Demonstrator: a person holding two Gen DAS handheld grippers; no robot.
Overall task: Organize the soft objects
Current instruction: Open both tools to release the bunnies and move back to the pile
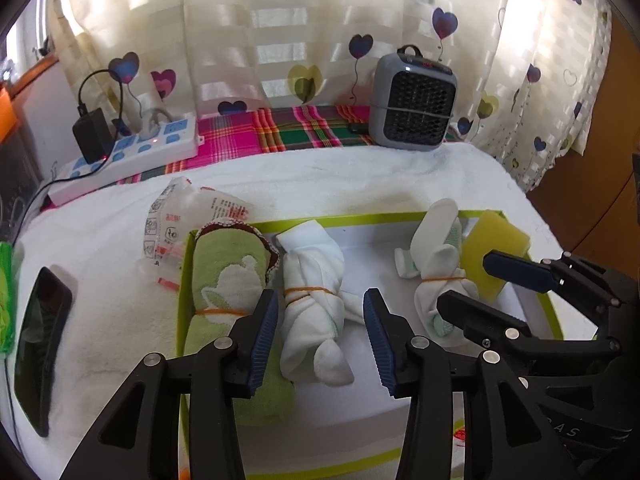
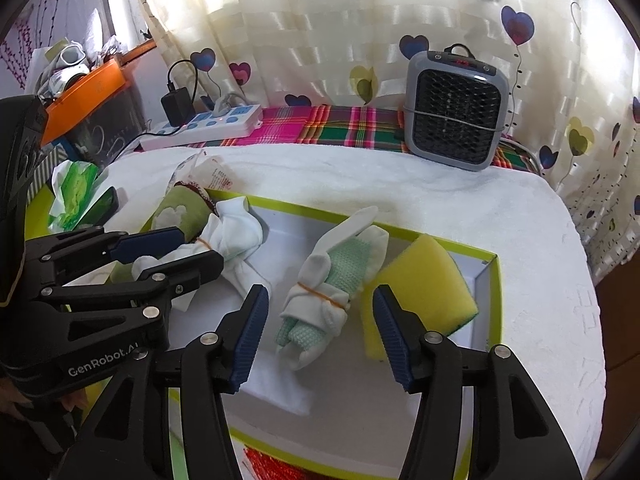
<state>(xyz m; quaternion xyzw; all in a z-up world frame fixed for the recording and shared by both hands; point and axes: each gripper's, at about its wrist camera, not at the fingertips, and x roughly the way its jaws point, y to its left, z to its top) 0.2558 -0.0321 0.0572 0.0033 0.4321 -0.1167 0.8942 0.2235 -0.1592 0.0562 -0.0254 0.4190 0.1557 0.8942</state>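
Inside the green-rimmed box [image 1: 400,216] on the white towel [image 1: 360,176], green towel roll [image 1: 228,272], white cloth bundle [image 1: 312,280], sock bundle [image 2: 332,276] & yellow sponge [image 2: 424,268] lie side by side, w/ left gripper [image 1: 320,336] & right gripper [image 2: 320,332] both agape, empty above them, placing step apparently done, next likely pulling clear.

one box [image 1: 400,218] with a lime rim; three rolled bundles, each with an orange band: one green towel [image 1: 228,276], one white cloth [image 1: 314,280], one white-and-mint cloth [image 2: 332,276]; one yellow sponge [image 2: 424,272]; two grippers [image 1: 320,340] [image 2: 320,334]; one heater [image 1: 412,100]; one power strip [image 1: 128,156]; one black adapter [image 1: 92,134]; one phone [image 1: 40,344]; one printed plastic bag [image 1: 176,216]; one green tissue pack [image 2: 74,192]
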